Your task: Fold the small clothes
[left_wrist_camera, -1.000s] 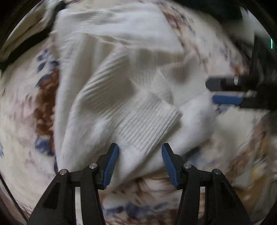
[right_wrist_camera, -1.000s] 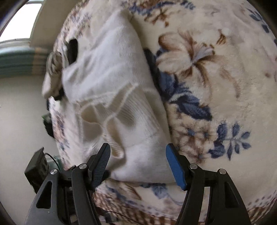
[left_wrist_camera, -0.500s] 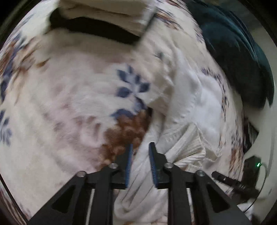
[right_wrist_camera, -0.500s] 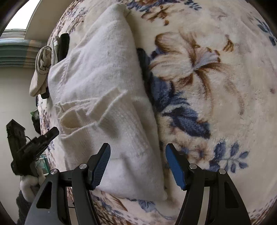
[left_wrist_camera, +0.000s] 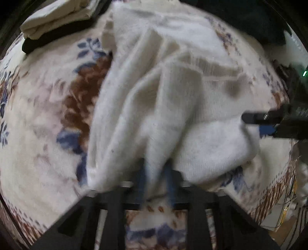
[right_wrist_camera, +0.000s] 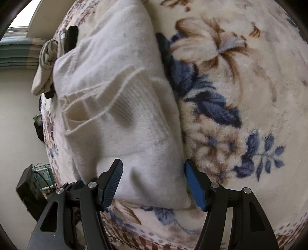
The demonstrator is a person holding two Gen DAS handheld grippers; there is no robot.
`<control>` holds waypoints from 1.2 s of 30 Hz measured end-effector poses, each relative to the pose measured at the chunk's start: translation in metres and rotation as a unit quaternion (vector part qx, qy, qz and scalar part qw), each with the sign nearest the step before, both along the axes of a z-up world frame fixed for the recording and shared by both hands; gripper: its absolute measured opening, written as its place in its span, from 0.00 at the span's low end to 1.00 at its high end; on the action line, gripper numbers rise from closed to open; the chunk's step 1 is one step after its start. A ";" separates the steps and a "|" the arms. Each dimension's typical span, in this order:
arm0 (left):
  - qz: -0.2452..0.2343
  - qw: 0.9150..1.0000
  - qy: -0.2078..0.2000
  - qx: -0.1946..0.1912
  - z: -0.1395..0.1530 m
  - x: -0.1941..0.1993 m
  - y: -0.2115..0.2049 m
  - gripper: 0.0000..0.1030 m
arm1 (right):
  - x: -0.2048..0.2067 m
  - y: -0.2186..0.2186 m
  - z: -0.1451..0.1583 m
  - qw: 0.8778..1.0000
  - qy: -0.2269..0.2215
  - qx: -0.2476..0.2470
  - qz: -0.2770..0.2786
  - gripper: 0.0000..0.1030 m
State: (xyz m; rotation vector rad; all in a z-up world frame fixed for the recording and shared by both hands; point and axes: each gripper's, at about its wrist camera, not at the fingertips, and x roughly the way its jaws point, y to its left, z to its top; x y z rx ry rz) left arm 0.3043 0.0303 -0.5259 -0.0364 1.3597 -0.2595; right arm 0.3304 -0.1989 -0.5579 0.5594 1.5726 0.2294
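A white knit sweater (left_wrist_camera: pixel 173 96) lies rumpled on a floral blanket (left_wrist_camera: pixel 38 125). My left gripper (left_wrist_camera: pixel 156 184) is shut on a fold of the sweater's near edge; the cloth bunches up between its blurred blue fingers (left_wrist_camera: pixel 141 182). In the right wrist view the same sweater (right_wrist_camera: pixel 115 96) lies partly folded, with a ribbed cuff on top. My right gripper (right_wrist_camera: pixel 152 169) stands open astride the sweater's near corner, and its pads do not press on the cloth. That right gripper (left_wrist_camera: pixel 265 125) also shows at the sweater's right edge in the left wrist view.
Folded beige and black clothes (left_wrist_camera: pixel 57 17) lie at the blanket's far side, also seen as the clothes pile (right_wrist_camera: pixel 46 63). A dark bundle (left_wrist_camera: pixel 250 19) sits at the far right. The blanket's edge (right_wrist_camera: pixel 154 240) drops off close by, with a black box (right_wrist_camera: pixel 28 188) below.
The left gripper went from open to shut and now pinches the sweater's edge; its view swung off over the blanket and back. The right gripper stayed open and sank slightly toward the corner.
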 end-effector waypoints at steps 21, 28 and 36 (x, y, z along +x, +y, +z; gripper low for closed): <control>0.000 0.996 -0.009 -0.084 0.015 0.080 -0.001 0.58 | 0.020 0.012 0.025 0.996 -0.081 -0.005 0.020 0.50; 0.028 0.996 -0.035 -0.079 0.036 0.070 0.017 0.58 | 0.032 0.010 0.057 0.993 -0.118 0.014 -0.001 0.50; 0.048 0.998 -0.028 -0.020 0.025 0.060 0.033 0.58 | 0.055 0.060 0.040 0.996 -0.061 -0.053 0.045 0.50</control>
